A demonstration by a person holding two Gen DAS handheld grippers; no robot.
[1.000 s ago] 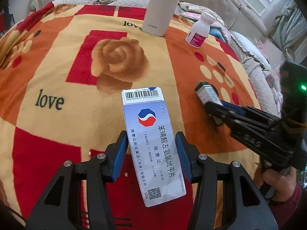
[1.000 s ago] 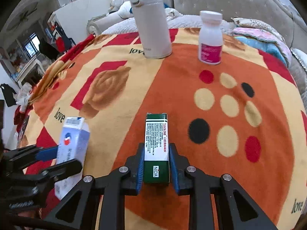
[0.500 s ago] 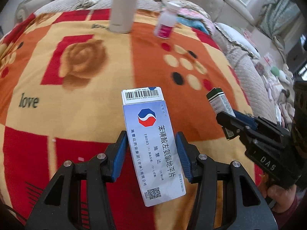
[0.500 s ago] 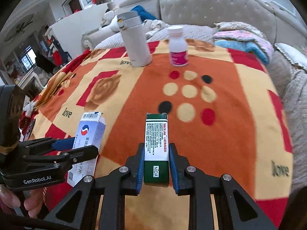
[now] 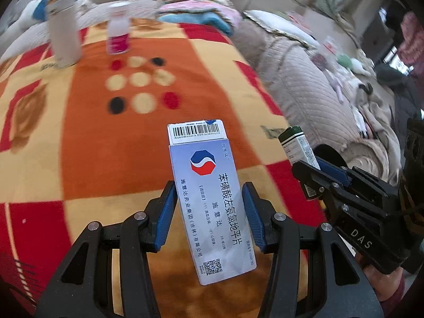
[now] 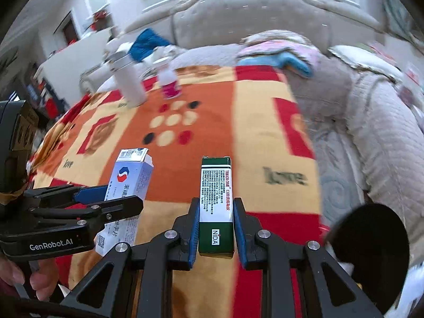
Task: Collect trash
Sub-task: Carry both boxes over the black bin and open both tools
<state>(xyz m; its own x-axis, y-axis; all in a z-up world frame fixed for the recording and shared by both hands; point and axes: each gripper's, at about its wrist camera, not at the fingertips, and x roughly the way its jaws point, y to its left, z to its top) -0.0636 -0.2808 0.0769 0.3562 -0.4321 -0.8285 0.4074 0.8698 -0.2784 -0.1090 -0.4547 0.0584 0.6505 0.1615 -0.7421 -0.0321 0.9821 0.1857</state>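
Note:
A pale blue medicine box [image 5: 204, 164] with a barcode flap stands upright between the blue pads of my left gripper [image 5: 208, 212], which is shut on it. My right gripper [image 6: 216, 204] is shut on a narrow green and white box [image 6: 216, 180]. Both are held above the orange and red blanket [image 6: 238, 111], near its right edge. In the left wrist view the right gripper [image 5: 310, 169] and its green box [image 5: 296, 145] are to the right. The right wrist view has the left gripper [image 6: 106, 198] and the blue box [image 6: 132, 169] at the left, with a hand below it.
A white flask [image 5: 63, 31] and a white bottle with a pink label [image 5: 119, 31] stand at the far side of the blanket. A beige quilt [image 6: 371, 137] and pillows lie to the right. A black round object [image 6: 368, 238] sits low at the right.
Both grippers have swung to the right across the blanket with their boxes still held. The flask and bottle now look farther away. The black round object has come into view.

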